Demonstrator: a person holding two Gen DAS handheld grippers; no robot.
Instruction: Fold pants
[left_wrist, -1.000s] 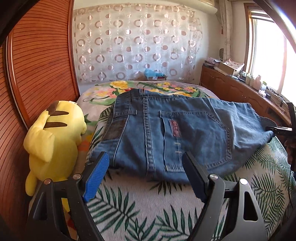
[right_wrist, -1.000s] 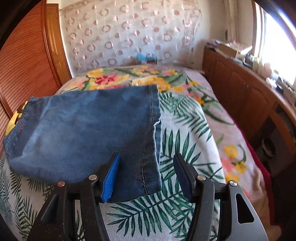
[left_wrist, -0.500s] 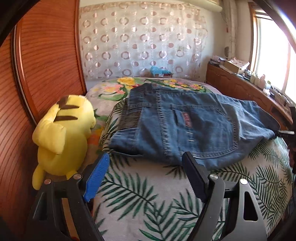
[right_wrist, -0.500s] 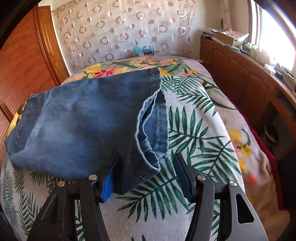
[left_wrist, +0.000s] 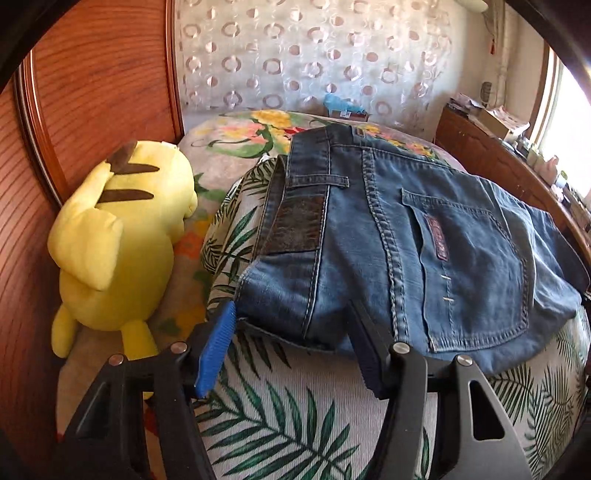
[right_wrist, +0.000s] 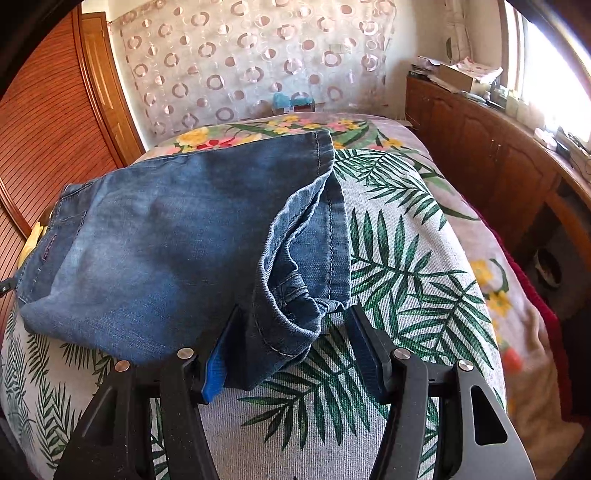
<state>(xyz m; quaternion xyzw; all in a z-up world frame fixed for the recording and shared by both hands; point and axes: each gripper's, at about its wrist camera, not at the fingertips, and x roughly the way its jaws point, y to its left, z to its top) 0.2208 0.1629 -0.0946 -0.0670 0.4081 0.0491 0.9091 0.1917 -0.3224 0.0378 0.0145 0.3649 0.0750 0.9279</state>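
Blue denim pants lie folded across a bed with a palm-leaf cover, waistband toward nine o'clock, leg hems toward three o'clock. The left gripper, low at six o'clock in its view, has moved in from the bare cover to the near waistband corner; its jaws have just been closing, and the corner now sits between the fingers, which do not yet clearly pinch it. A yellow plush toy sits at nine o'clock, just beside the pants. The right gripper straddles the bunched hems, which were flat a second ago and have since puckered; the cloth fills the gap between its fingers, but whether they are grasping it I cannot tell. Both ends look ready for the next fold.
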